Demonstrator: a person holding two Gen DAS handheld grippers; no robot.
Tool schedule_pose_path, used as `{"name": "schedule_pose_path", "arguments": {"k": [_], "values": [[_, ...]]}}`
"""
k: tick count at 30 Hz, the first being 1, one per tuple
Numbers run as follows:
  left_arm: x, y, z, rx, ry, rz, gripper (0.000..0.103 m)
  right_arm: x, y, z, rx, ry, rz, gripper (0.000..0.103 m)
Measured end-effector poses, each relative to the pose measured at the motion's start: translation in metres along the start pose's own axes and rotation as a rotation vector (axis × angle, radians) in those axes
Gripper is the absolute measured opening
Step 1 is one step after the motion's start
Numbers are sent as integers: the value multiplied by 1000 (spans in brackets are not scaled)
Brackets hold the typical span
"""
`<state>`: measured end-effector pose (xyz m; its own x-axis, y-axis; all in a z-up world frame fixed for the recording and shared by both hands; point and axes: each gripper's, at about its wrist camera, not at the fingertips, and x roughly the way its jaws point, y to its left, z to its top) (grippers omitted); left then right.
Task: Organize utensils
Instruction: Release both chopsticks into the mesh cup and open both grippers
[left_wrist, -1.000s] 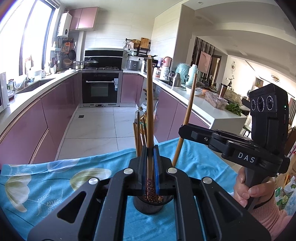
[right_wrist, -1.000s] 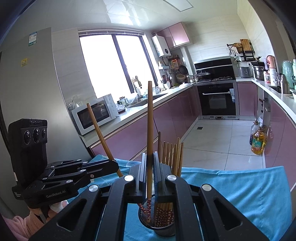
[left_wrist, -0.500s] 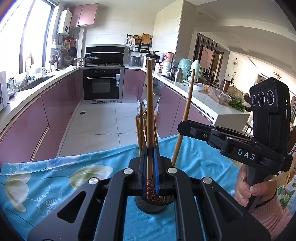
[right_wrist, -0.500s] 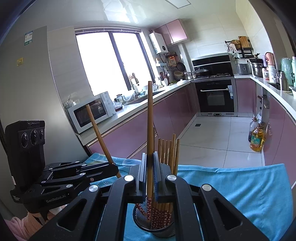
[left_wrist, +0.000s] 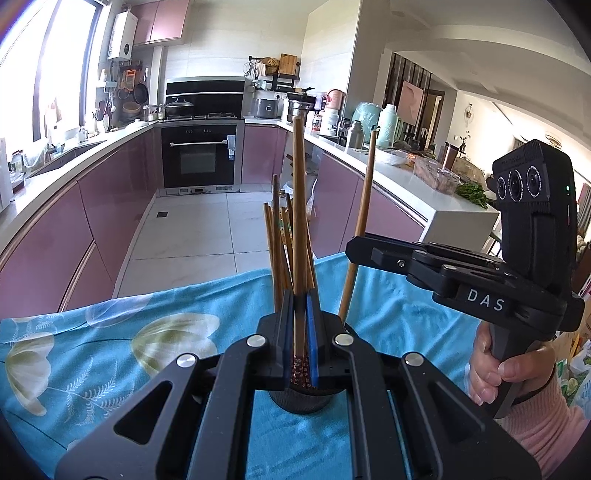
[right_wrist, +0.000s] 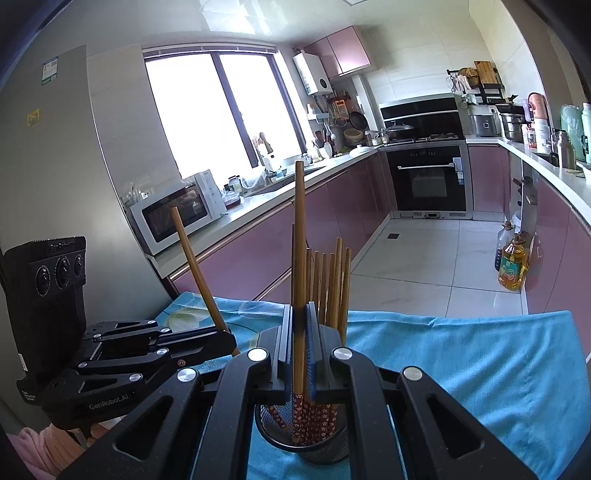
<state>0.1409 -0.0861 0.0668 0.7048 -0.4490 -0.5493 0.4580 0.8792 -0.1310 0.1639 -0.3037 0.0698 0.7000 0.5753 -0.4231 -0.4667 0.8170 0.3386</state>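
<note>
Clamping one chopstick (left_wrist: 298, 206) upright in the left gripper (left_wrist: 300, 332) and another chopstick (right_wrist: 298, 236) in the right gripper (right_wrist: 298, 350), fingers closed, over the holder (right_wrist: 314, 439) near the counter's far edge.

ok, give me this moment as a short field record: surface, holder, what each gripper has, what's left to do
surface: blue flowered cloth over a table
holder: black mesh cup on the cloth, several chopsticks standing in it
left gripper: shut on one chopstick, upright, patterned end down at the cup
right gripper: shut on another chopstick, upright, patterned end down in the cup's mouth
background: kitchen, oven at the far end
left to do: both held chopsticks not yet released
</note>
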Motion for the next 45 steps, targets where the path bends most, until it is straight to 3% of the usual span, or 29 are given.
{"name": "schedule_pose_path", "arguments": {"k": [28, 39, 43, 45], "values": [[26, -2, -17, 33, 98, -23, 8, 17, -3, -17, 7, 76, 1, 6], [40, 11, -29, -12, 114, -23, 8, 20, -4, -24, 18, 89, -11, 9], [34, 16, -37, -28, 92, -14, 14, 17, -5, -28, 23, 86, -12, 17], [29, 20, -42, -39, 82, -6, 18, 13, -4, -31, 23, 82, -16, 28]]}}
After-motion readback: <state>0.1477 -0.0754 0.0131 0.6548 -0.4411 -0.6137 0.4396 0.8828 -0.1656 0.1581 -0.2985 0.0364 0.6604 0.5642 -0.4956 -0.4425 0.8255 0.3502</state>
